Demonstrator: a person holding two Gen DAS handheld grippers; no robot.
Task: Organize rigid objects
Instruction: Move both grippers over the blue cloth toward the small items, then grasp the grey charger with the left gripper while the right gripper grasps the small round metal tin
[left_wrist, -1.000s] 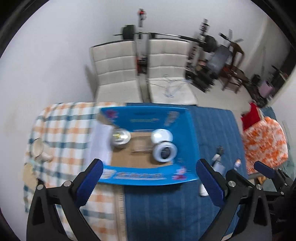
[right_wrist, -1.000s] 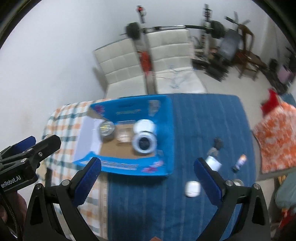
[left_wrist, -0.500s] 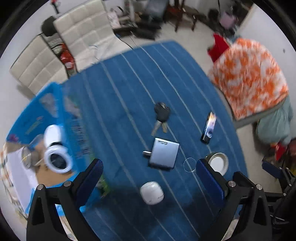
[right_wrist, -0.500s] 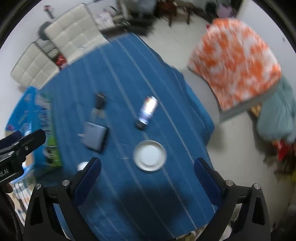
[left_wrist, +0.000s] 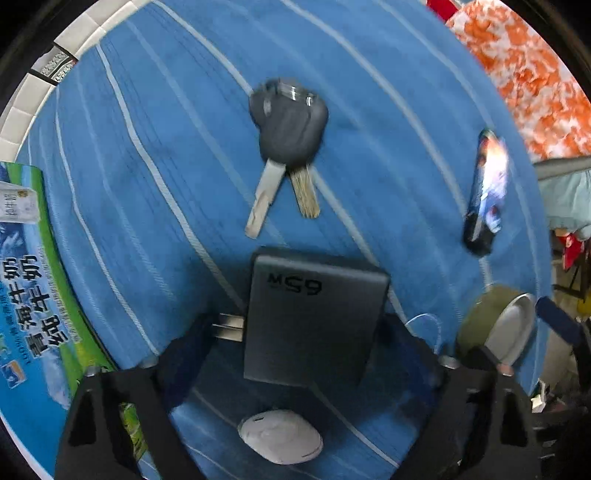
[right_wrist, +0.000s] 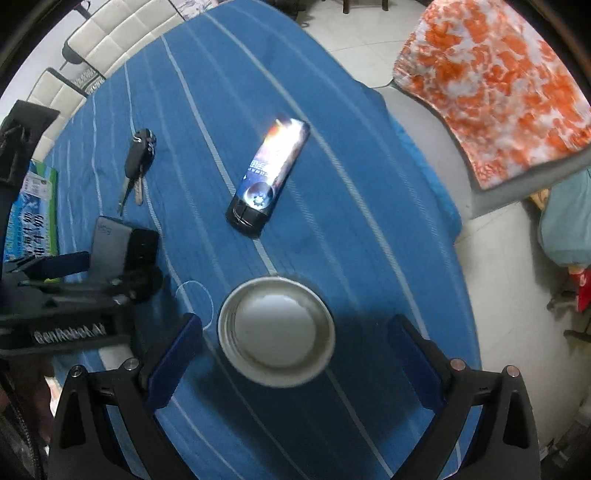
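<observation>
Two grippers point down over the blue cloth (right_wrist: 332, 110). My left gripper (left_wrist: 299, 354) straddles the grey charger (left_wrist: 314, 317), jaws closing, pads not seen pressing it. Keys (left_wrist: 288, 136) lie at 12 o'clock of the charger, white case (left_wrist: 280, 441) at 6, lighter (left_wrist: 485, 192) at 2. My right gripper (right_wrist: 295, 347) stands wide around the metal lid (right_wrist: 276, 328), pads apart from its rim. Carton (left_wrist: 26, 295) sits at the cloth's 9 o'clock edge.
</observation>
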